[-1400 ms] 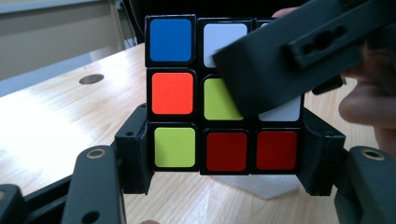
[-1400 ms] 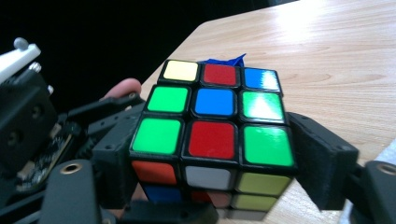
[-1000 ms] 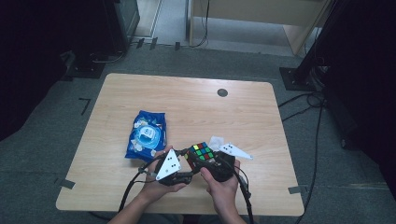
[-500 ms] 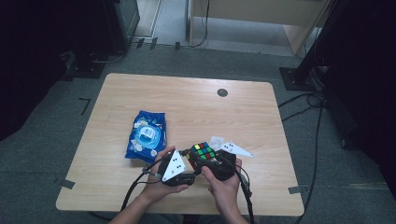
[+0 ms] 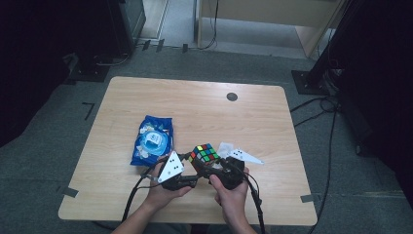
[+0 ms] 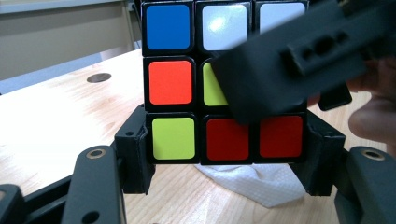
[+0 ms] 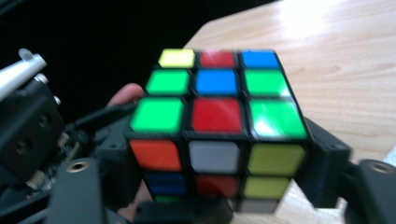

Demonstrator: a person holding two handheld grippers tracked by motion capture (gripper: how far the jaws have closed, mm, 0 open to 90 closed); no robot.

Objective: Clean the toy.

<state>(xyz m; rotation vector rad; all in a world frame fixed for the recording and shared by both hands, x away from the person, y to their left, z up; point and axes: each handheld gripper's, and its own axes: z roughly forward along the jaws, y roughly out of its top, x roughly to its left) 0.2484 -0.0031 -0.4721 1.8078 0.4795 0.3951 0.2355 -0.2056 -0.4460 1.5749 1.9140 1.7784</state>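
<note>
1. We hold the puzzle cube (image 5: 204,153) above the tabletop (image 5: 253,122) near its front edge, between both grippers.
2. The left gripper (image 6: 229,149) has its fingers pinching the cube's bottom layer.
3. The right gripper (image 7: 219,163) has its fingers clamped on the cube's sides; they have just eased slightly wider.
4. We judge a layer twist is in hand; next, one gripper must hold firm while the other turns.

A scrambled puzzle cube (image 5: 204,153) with black edges sits upright near the table's front edge, above a white tissue.
</note>
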